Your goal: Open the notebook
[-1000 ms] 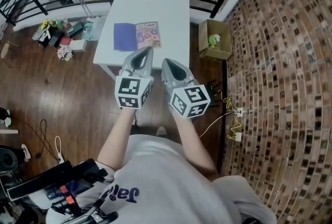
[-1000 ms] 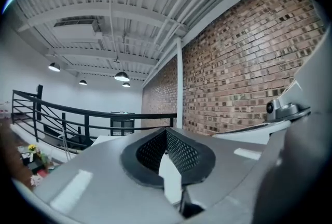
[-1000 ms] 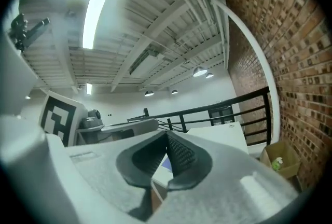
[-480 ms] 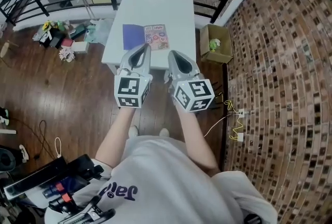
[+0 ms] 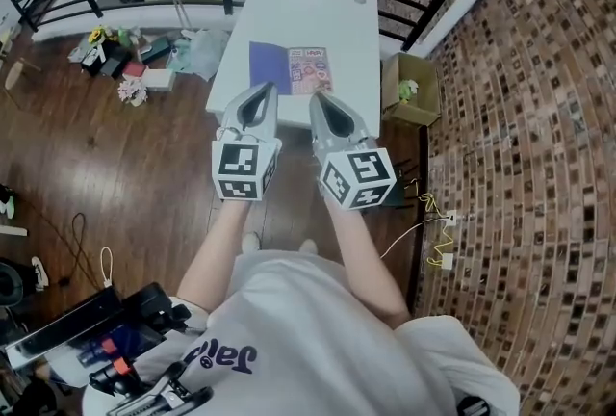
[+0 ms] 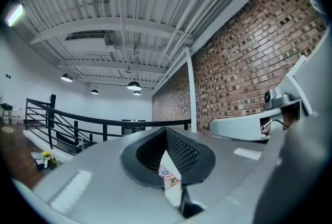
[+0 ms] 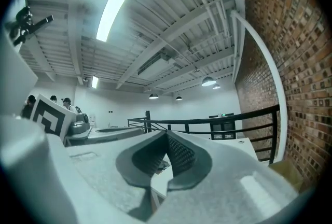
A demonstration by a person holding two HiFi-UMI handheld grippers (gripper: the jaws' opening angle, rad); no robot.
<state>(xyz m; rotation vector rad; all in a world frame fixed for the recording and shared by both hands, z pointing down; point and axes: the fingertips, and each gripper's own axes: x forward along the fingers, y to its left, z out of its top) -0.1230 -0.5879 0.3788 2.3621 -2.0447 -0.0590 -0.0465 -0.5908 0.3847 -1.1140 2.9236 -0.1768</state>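
Notebook (image 5: 291, 69) nearer, L tool (image 5: 262, 91), R tool (image 5: 320, 99) advanced, shut

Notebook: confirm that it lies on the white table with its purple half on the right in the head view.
Wrong on the side. The head view shows the notebook lying on the white table with its purple half on the left; the colourful printed half is on the right.
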